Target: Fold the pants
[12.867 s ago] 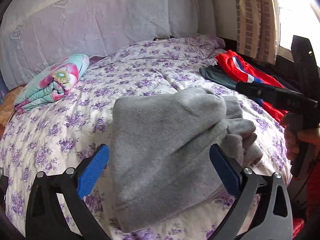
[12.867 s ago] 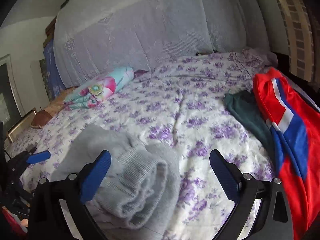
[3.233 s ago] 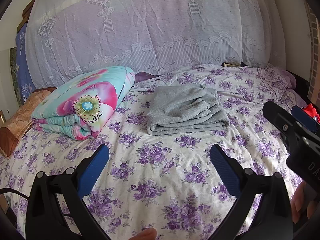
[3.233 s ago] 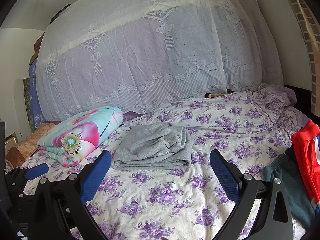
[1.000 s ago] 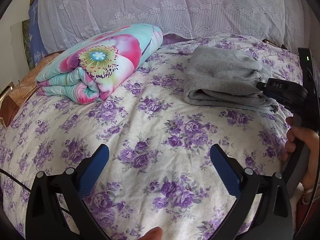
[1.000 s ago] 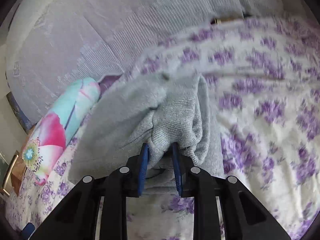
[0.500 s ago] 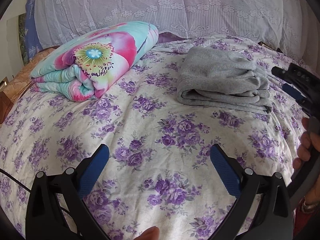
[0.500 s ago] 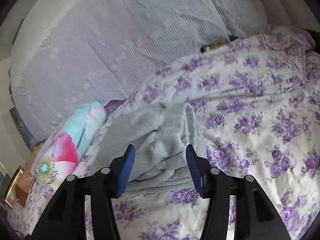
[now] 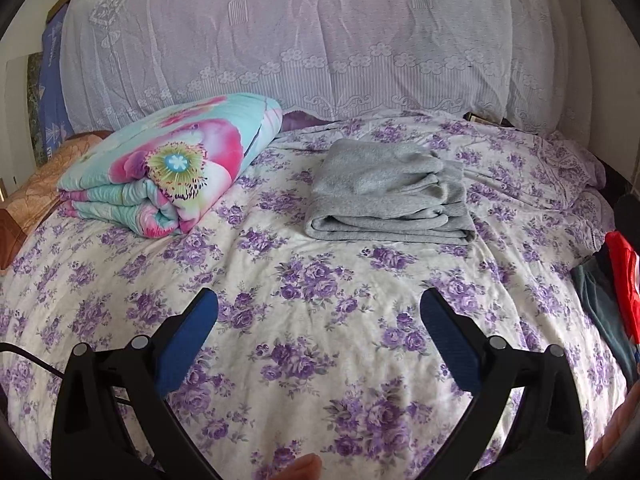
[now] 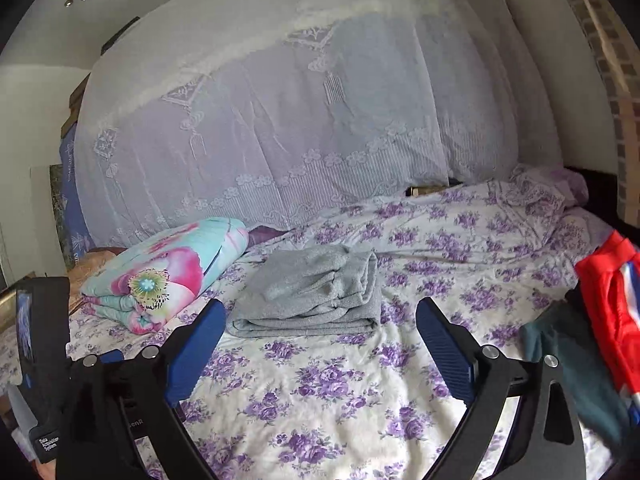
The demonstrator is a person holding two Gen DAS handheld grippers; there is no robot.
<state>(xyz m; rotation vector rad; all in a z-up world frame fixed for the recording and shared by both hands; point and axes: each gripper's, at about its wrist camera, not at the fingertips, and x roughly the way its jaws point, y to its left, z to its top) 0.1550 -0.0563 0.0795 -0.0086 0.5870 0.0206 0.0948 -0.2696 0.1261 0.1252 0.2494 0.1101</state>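
The grey pants (image 9: 384, 196) lie folded into a thick rectangle on the flowered bedsheet (image 9: 320, 360), towards the far side of the bed. In the right wrist view the same grey pants (image 10: 316, 296) rest just beyond my fingertips, untouched. My left gripper (image 9: 319, 300) is open well short of the pants, with only sheet between its blue pads. My right gripper (image 10: 320, 306) has its jaws opening wide, with nothing between them and clear of the cloth.
A rolled floral quilt (image 9: 168, 164) lies left of the pants. A red garment (image 10: 608, 300) and a dark green one (image 10: 560, 352) sit at the bed's right edge. A lace-draped pile (image 9: 320, 40) closes off the back. A person's fingertip (image 9: 304, 468) shows at the bottom.
My right gripper let go of the pants' edge, spread its jaws and drew back and up, leaving the left wrist view. My left gripper pulled back slightly and rose.
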